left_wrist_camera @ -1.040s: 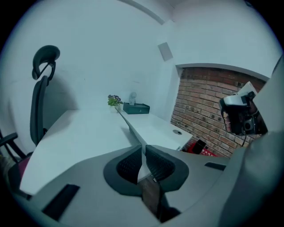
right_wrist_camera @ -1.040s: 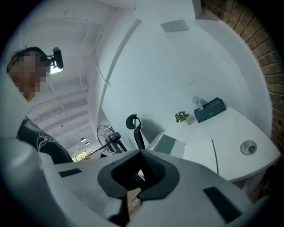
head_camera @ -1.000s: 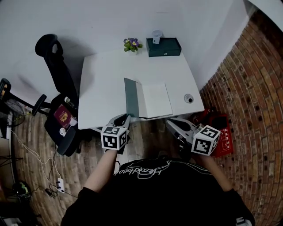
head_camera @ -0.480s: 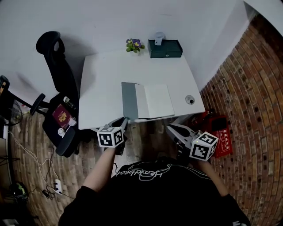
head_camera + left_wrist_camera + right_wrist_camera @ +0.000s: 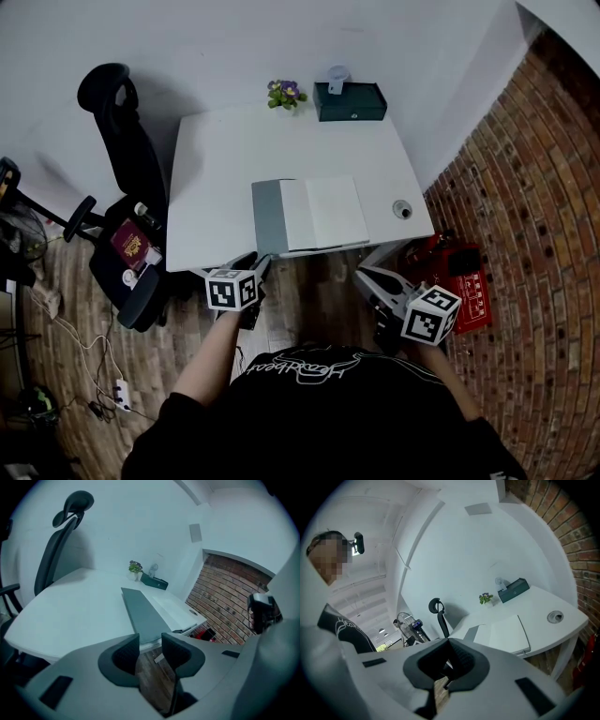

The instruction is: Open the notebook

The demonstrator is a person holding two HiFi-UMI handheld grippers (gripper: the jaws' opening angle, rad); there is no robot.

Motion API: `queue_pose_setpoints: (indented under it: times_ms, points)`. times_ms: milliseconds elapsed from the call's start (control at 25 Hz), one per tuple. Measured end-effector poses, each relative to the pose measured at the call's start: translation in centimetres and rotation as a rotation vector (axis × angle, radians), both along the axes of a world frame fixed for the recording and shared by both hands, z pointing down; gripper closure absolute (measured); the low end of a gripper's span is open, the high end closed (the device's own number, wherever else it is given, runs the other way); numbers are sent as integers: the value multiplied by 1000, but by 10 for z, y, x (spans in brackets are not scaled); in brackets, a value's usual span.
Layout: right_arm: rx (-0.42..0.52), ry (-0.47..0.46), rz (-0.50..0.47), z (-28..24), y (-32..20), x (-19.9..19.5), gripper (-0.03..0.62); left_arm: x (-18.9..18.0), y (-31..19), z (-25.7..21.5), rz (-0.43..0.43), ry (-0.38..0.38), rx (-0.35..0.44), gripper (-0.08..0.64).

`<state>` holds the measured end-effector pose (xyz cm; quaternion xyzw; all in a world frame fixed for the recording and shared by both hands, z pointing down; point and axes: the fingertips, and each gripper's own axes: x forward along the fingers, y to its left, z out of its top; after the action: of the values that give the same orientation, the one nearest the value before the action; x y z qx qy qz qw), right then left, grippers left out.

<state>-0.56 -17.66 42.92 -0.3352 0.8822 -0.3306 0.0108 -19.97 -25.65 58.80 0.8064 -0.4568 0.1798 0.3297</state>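
The notebook (image 5: 311, 214) lies open and flat near the front edge of the white table (image 5: 216, 169), its grey cover spread to the left and a white page to the right. My left gripper (image 5: 253, 265) hangs just below the table's front edge, short of the cover's near corner. Its jaws are opening with nothing between them. In the left gripper view the notebook (image 5: 145, 611) lies beyond the parted left gripper (image 5: 150, 644). My right gripper (image 5: 367, 277) is shut and empty, below the table's right front. The right gripper view shows the notebook (image 5: 506, 632) past the right gripper (image 5: 449, 656).
A dark green box (image 5: 349, 101) with a cup on it and a small flowering plant (image 5: 282, 93) stand at the table's back edge. A round cable hole (image 5: 401, 210) sits near the right edge. A black office chair (image 5: 127, 187) stands left; a red object (image 5: 464, 281) lies by the brick wall.
The grey cover, half raised a second ago, now lies flat to the left. My left gripper has sunk and drawn back from the table edge, its jaws parting. The right gripper barely shifted.
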Motion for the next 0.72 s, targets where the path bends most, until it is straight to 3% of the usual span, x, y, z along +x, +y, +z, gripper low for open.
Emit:
queue_pose_setpoints:
  times_ms: [240,480,720]
  points:
    - [-9,1,-15,6,9,6,591,3,15,2,25,-17,-4,301]
    - [-2,14,-29,4,28,19,591,18,38,-31,43,-22,49,287]
    - [54,10,-62,-12,50,30,591,59,76,-91,109,1,151,288]
